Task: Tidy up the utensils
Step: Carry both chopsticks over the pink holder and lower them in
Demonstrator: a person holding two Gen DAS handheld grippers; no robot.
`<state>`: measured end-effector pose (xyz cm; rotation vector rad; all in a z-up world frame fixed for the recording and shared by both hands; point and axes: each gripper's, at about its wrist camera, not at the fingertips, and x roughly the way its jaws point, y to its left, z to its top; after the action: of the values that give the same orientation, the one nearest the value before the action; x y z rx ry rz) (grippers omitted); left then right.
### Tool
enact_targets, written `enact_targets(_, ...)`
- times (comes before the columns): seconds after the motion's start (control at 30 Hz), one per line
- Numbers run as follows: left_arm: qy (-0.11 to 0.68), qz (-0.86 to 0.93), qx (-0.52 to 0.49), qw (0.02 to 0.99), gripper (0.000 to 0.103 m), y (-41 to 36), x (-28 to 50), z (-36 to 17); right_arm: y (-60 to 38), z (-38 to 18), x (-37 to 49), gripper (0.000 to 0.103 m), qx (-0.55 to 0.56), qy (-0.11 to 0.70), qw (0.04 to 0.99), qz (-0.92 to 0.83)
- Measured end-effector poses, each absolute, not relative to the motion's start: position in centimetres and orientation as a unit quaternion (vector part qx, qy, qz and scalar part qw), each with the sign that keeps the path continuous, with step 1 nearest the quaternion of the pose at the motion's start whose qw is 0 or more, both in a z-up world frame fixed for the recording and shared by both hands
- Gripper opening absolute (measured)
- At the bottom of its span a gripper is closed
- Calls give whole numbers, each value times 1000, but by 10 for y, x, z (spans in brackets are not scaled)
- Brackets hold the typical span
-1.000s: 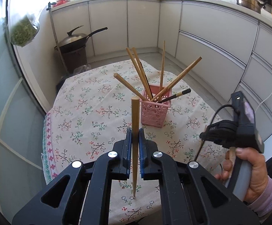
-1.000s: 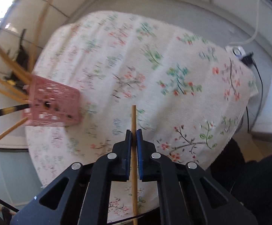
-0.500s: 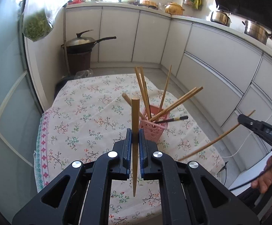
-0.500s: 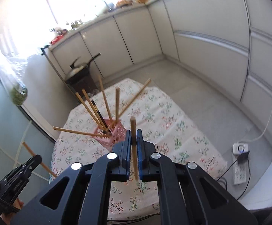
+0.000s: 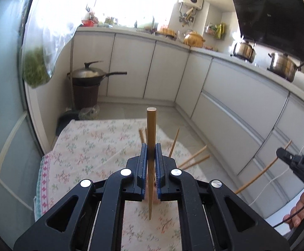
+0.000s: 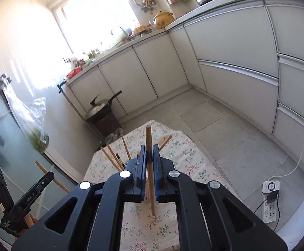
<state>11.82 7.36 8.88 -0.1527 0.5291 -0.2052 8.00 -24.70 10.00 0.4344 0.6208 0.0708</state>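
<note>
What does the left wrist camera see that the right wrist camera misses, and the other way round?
Only the left wrist view shows the dark range hood and a steel pot on the counter beneath it. Only the right wrist view shows the white power strip on the floor. Both show a gripper shut on a single wooden chopstick, the left gripper on its chopstick, the right gripper on its own, plus the floral tablecloth, chopsticks fanned out behind the fingers, and the lidded wok.

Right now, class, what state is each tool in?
Left tool: closed on a wooden chopstick.
Right tool: closed on another chopstick.
</note>
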Motion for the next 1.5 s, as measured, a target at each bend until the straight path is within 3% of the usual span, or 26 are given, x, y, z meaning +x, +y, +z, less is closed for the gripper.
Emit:
enact_targets(0.2, 232, -99, -92, 963, 7, 56, 149, 103, -257, 122, 91, 6, 213, 281, 935, 34)
enact_targets(0.53, 255, -93, -82, 959, 8, 34, 190, 70, -254, 142, 102, 6, 200, 265, 942, 42)
enact_targets(0.57, 253, -97, -78, 960, 11, 33, 191, 64, -254, 143, 102, 6, 201, 264, 943, 43)
enact_targets(0.67, 247, -93, -96, 960, 46, 42, 184, 58, -251, 147, 100, 6, 204, 260, 943, 47)
enact_targets(0.7, 241, -91, -109, 960, 49, 47, 180, 61, -250, 148, 99, 6, 205, 259, 943, 49)
enact_targets(0.9, 190, -56, -163, 967, 57, 87, 147, 91, -237, 166, 92, 6, 209, 244, 944, 67)
enact_targets(1.1, 194, -47, -184, 963, 62, 108, 142, 94, -206, 177, 103, 6, 201, 241, 946, 81)
enact_targets(1.5, 218, -67, -180, 957, 62, 109, 148, 87, -152, 118, 156, 6, 162, 287, 942, 61)
